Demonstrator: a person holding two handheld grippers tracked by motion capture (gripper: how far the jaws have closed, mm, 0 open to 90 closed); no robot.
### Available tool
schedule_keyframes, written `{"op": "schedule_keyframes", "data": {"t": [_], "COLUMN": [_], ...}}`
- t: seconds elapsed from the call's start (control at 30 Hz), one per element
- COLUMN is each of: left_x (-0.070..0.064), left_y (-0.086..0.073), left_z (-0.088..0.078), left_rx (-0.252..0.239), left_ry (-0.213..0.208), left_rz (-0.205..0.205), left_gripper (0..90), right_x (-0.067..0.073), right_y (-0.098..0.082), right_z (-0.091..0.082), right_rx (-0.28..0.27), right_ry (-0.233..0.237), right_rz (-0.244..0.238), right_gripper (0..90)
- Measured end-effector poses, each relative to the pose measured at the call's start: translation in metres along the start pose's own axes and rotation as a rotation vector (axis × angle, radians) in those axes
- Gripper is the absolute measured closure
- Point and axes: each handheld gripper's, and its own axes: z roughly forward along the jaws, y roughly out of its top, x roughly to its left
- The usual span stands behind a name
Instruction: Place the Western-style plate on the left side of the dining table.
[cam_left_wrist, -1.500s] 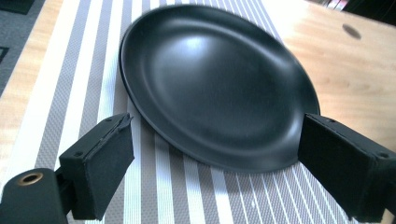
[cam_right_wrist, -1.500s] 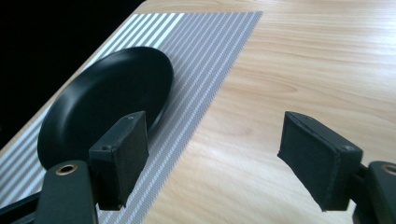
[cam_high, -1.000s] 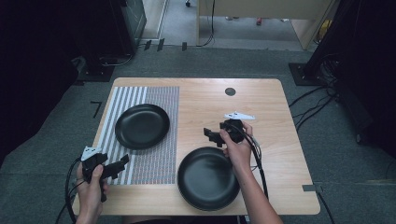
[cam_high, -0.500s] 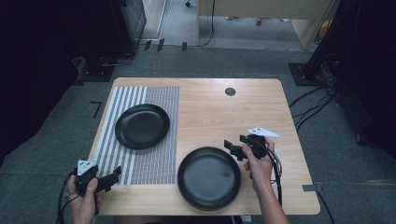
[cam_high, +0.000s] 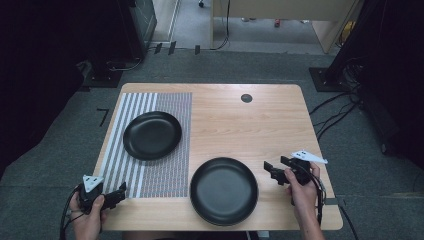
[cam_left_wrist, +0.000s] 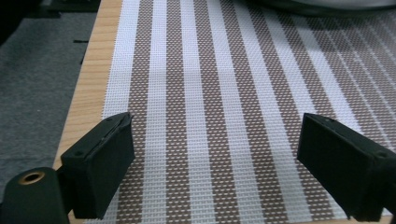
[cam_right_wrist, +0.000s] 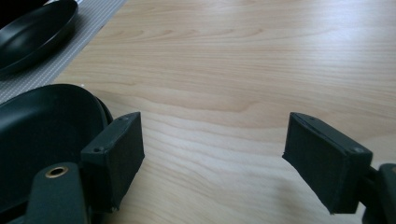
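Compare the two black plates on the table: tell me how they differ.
The far plate lies wholly on the striped mat; the near plate sits on bare wood, just right of the mat. The near plate looks larger in the high view, though it is also closer to the camera. The far plate is toward the table's left, the near plate by the front edge, next to the open right gripper. Both are round, black, empty and upright.

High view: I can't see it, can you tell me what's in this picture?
Two black plates sit on a wooden table: the smaller plate on a striped mat, the bigger plate on bare wood near the front edge. A person's hands hold the left gripper and the right gripper, both open and empty.
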Motion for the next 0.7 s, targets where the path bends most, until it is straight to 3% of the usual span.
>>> {"op": "schedule_keyframes", "data": {"t": [0.27, 0.7], "left_x": [-0.002, -0.001], "left_y": [-0.005, -0.006], "left_z": [0.003, 0.003], "left_rx": [0.002, 0.000], "left_ry": [0.010, 0.005], "left_rz": [0.012, 0.015], "left_gripper": [12.3, 12.2], "right_x": [-0.018, -0.056], "right_y": [-0.014, -0.036], "right_z": [-0.015, -0.049], "right_rx": [0.004, -0.015], "right_ry": [-0.027, -0.145], "right_rz": [0.016, 0.069], "right_gripper": [19.3, 19.5]}}
